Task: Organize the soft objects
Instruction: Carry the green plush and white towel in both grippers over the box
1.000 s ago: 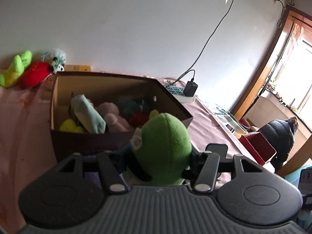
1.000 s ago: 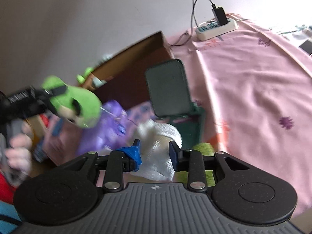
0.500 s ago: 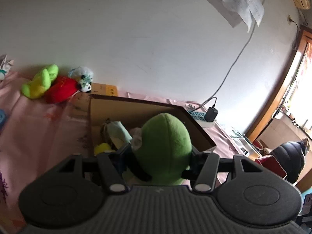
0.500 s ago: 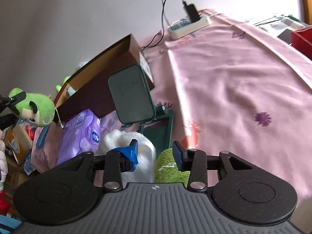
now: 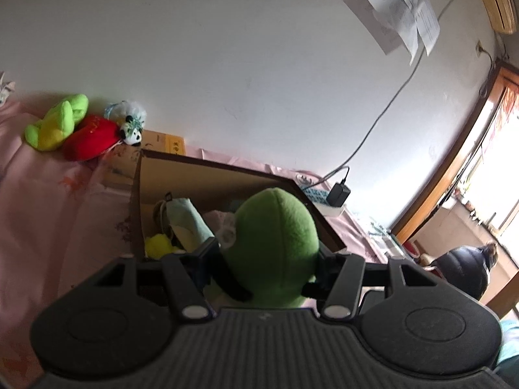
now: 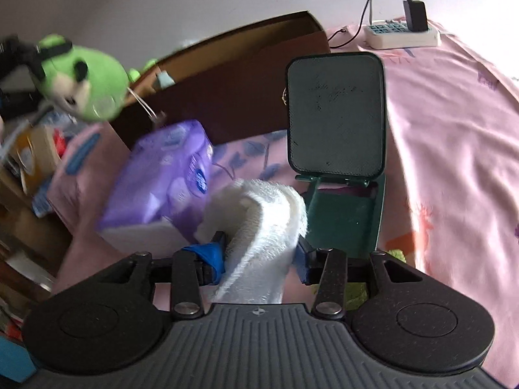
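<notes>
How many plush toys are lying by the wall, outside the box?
3: a green plush, a red plush touching it, and a small panda against the red one. Others may be hidden.

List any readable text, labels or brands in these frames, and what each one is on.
None can be read.
Purple tissue pack: blue oval brand marks, blurred.
Yellow box by the wall: dark printed characters, too small.
Papers on the wall: lines of print, too small.
Green stand's panel: faint scrawl, not readable.
Red plush: faint stitched marks, unreadable.
Box at the left edge: print blurred.
</notes>
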{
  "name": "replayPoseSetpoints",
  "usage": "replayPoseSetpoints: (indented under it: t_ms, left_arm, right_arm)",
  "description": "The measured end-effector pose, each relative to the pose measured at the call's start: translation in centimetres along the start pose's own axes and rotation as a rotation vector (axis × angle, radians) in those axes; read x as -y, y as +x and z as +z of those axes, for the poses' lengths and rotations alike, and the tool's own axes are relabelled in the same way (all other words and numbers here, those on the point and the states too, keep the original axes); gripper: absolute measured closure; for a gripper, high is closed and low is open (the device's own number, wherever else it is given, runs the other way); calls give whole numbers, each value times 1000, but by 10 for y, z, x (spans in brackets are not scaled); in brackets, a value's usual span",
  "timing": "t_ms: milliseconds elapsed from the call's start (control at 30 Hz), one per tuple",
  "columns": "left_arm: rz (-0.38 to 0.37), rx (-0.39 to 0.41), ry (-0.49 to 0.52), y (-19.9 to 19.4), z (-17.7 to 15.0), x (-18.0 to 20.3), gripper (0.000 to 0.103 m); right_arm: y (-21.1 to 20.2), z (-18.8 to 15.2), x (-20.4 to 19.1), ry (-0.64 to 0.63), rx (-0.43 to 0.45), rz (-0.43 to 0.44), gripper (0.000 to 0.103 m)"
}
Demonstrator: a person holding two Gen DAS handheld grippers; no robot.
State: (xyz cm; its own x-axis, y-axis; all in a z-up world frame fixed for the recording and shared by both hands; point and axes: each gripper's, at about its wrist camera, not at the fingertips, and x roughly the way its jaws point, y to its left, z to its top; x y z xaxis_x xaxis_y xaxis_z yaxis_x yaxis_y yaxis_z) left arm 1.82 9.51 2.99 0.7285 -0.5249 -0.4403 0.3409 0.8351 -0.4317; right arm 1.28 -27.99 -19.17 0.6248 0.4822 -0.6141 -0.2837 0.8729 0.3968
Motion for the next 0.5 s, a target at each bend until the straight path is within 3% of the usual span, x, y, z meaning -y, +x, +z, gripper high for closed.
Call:
replayPoseSetpoints:
  t_ms: [133, 267, 333, 500]
  left_arm:
    - [2, 24, -33, -4, 5, -9, 45]
    - [7, 32, -51, -7, 7, -15, 45]
    - [-3, 26, -62, -5, 7, -17, 45]
    - [-14, -13, -49, 6, -1, -14, 45]
  right_arm:
    - [12, 3, 6, 35, -4, 26, 70]
    - [27, 4, 17, 133, -53, 117, 65]
    - [28, 3, 16, 155, -25, 126, 64]
    - [20, 3, 14, 144, -1, 160, 75]
